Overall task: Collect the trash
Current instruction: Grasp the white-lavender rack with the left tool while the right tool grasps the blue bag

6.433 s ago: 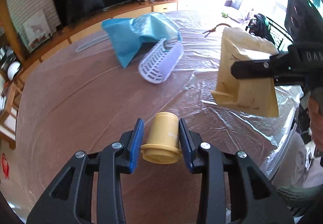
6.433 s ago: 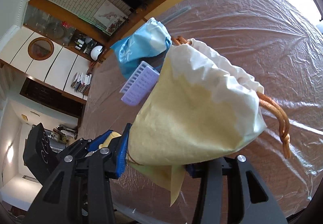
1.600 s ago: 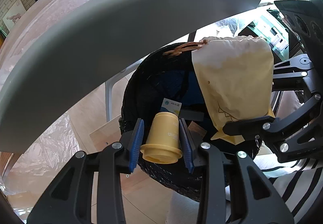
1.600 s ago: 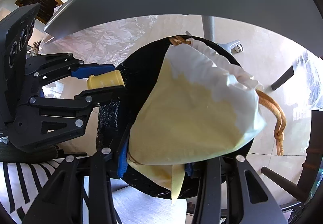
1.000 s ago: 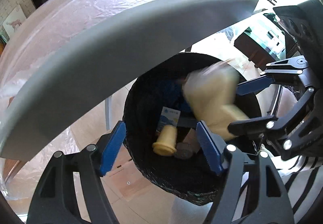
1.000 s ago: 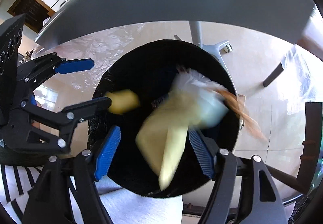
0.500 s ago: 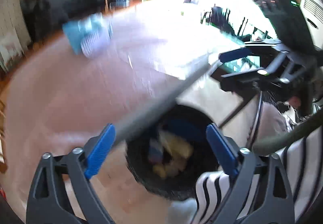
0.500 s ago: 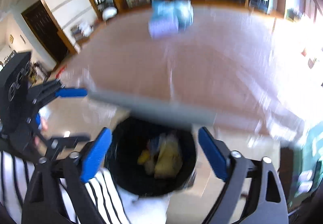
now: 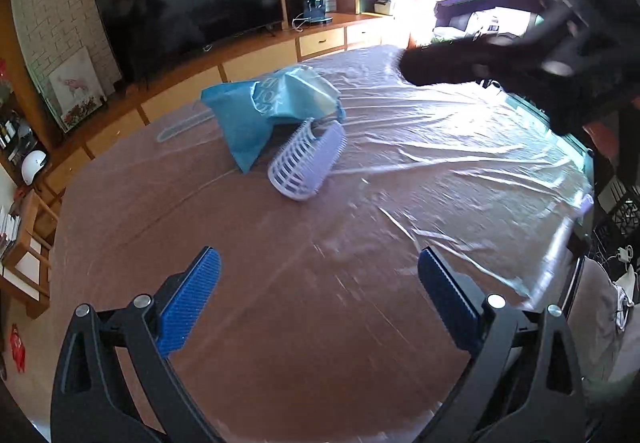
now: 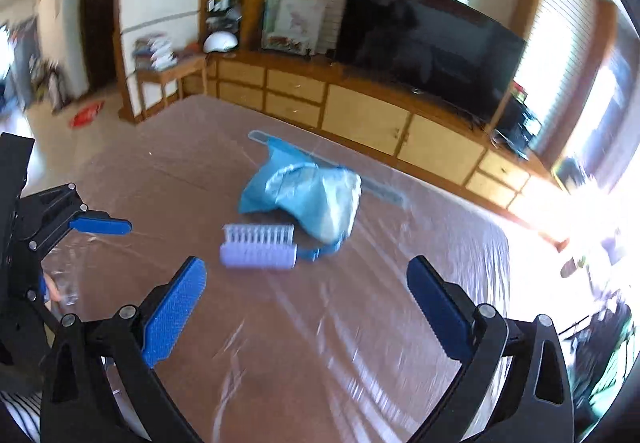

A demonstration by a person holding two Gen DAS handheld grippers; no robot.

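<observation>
A crumpled blue plastic bag [image 9: 272, 109] lies on the plastic-covered table [image 9: 360, 283], with a lilac slotted plastic basket [image 9: 306, 165] on its side next to it. Both also show in the right wrist view: the bag [image 10: 308, 199] and the basket [image 10: 258, 249]. My left gripper [image 9: 318, 295] is open and empty above the near part of the table, well short of the basket. My right gripper [image 10: 306, 305] is open and empty, also short of the basket. The right gripper shows blurred at the upper right of the left wrist view [image 9: 500, 59]. The bin is out of view.
A clear ruler-like strip [image 9: 182, 127] lies on the table behind the bag. A television [image 9: 192, 27] stands on a long wooden cabinet [image 10: 360, 111] beyond the table. The table's edge [image 9: 576, 263] runs along the right, with a chair there.
Both grippers opened and dropped the yellow cup and the yellow paper bag into the black bin below the table edge. Both then swung up over the table, facing the blue bag and basket.
</observation>
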